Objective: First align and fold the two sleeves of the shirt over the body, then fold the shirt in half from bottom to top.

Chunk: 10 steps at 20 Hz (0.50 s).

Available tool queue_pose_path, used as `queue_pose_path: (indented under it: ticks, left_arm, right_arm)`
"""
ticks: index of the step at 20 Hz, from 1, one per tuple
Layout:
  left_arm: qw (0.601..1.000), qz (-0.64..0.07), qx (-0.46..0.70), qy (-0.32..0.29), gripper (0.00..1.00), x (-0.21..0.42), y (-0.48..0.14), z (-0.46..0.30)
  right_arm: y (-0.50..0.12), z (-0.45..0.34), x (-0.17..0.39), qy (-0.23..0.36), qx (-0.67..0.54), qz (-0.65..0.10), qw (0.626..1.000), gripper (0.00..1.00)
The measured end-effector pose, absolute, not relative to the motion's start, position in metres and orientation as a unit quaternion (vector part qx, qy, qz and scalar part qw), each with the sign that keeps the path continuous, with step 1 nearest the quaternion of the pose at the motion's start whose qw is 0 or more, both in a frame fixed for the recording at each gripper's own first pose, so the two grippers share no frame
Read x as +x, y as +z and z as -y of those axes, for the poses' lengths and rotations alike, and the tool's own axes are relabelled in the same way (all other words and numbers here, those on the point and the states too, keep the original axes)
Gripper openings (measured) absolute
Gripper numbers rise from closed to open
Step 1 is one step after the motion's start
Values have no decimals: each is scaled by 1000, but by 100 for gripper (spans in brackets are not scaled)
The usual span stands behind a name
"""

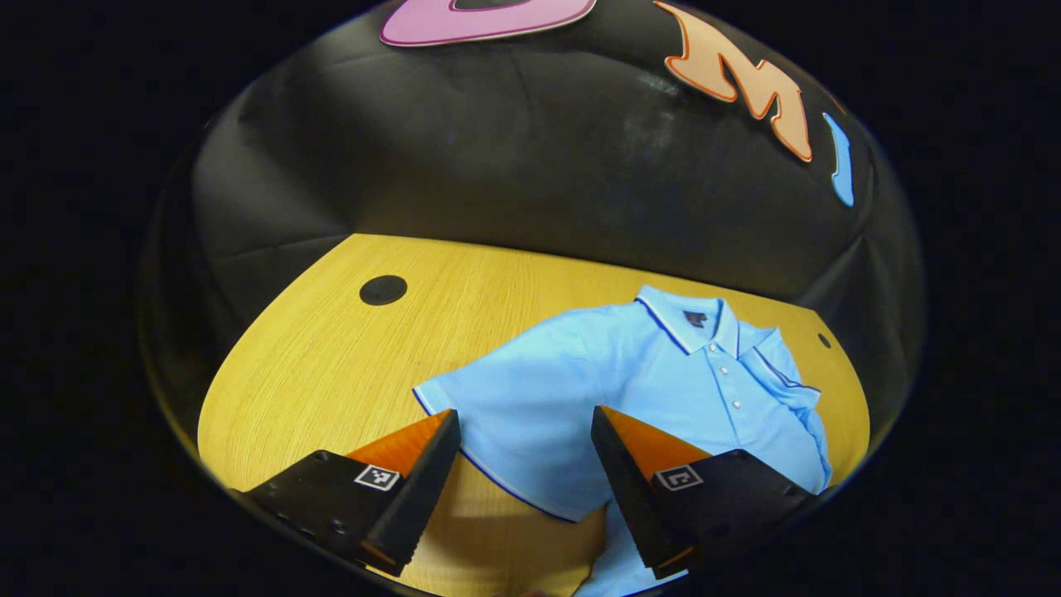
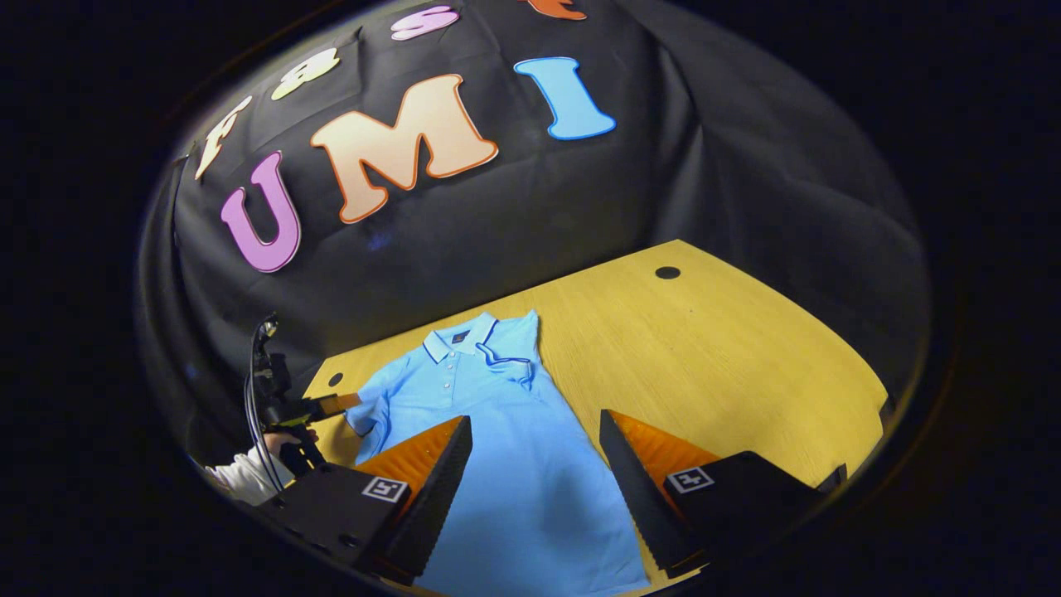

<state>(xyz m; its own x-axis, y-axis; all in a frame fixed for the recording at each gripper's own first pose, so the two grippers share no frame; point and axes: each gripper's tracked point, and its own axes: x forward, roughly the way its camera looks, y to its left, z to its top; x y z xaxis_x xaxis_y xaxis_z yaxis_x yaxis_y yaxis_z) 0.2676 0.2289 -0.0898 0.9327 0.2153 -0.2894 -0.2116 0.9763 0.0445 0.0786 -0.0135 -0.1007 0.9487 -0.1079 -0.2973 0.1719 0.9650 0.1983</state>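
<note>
sleeve folding is judged to be the step in hand, and it appears half done. a light blue short-sleeved polo shirt (image 1: 663,390) is laid face up on the yellow wood-grain table (image 1: 331,356), collar toward the black cloth wall. in the right gripper view the shirt's right sleeve (image 2: 510,352) is seen turned in over the chest beside the button placket, while in the left gripper view the shirt's left sleeve (image 1: 489,398) is spread flat on the table, its dark-piped cuff pointing outward.

the left gripper (image 1: 526,439) is held above that spread sleeve with its jaws released and wide apart, the cuff edge lying between them; nothing is gripped. the right gripper (image 2: 535,444) is poised over the lower body of the shirt, jaws likewise parted and empty. whether either one touches the fabric cannot be told from these bowed views. farther off in the right gripper view, the left gripper is seen in a hand (image 2: 286,439) with a pale sleeve.

for the next move, the cuff would need to be pinched at its edge, lifted and carried across the body to match the folded sleeve.
</note>
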Motion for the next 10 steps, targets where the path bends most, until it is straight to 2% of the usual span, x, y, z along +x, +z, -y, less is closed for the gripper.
queue_pose_path:
  ticks: [5, 8, 10]
  left_arm:
    - [981, -159, 2, 107, 95, 271, -101, -231]
    - [981, -161, 8, 112, 90, 271, -102, -236]
    - [980, -157, 13, 123, 73, 272, -101, -244]
  right_arm:
    - [-91, 19, 77, -85, 113, -135, 981, 97]
    - [-91, 16, 78, -87, 116, -138, 980, 97]
    - [-92, 14, 80, -85, 115, -141, 980, 97]
